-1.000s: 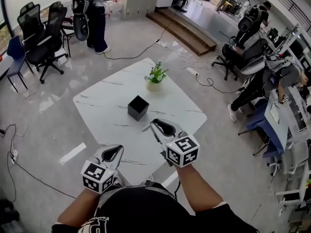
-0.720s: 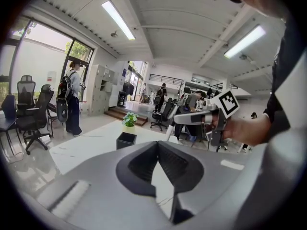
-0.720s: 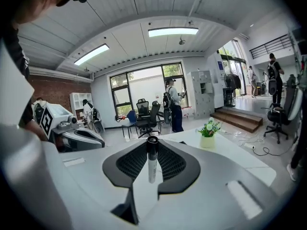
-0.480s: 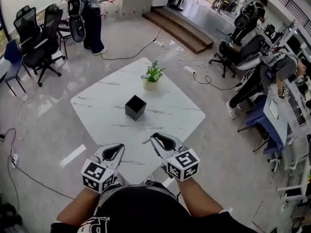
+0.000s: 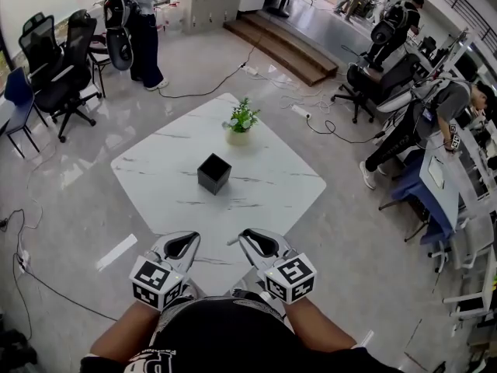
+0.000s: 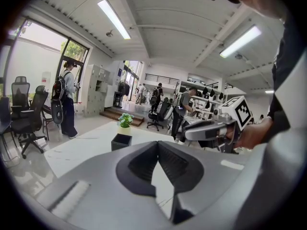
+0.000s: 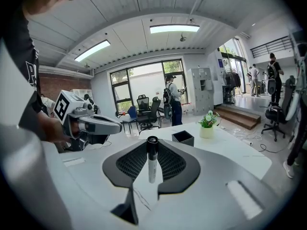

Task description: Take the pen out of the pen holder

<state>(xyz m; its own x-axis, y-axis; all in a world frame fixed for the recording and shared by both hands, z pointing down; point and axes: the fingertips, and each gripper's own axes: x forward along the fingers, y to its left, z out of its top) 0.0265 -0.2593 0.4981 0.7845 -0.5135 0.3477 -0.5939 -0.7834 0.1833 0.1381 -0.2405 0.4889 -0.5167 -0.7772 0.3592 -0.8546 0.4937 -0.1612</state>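
Observation:
A black square pen holder (image 5: 213, 173) stands near the middle of the white marble table (image 5: 272, 185); it also shows small in the left gripper view as the pen holder (image 6: 121, 141) and in the right gripper view as the pen holder (image 7: 183, 137). My right gripper (image 5: 250, 235) hangs over the table's near corner, shut on a white pen with a black cap (image 7: 152, 159), whose end pokes out to the left as the pen (image 5: 232, 242). The right gripper (image 7: 152, 145) is well short of the holder. My left gripper (image 5: 185, 238) sits beside it, and the left gripper (image 6: 157, 143) has its tips touching, nothing between them.
A small potted plant (image 5: 240, 123) stands on the table behind the holder. Office chairs (image 5: 58, 61) and a standing person (image 5: 140, 22) are at the far left. Seated people and desks (image 5: 435, 130) line the right. Cables (image 5: 311, 119) lie across the floor.
Both grippers have drawn back toward my body, away from the pen holder. The right one still carries the pen.

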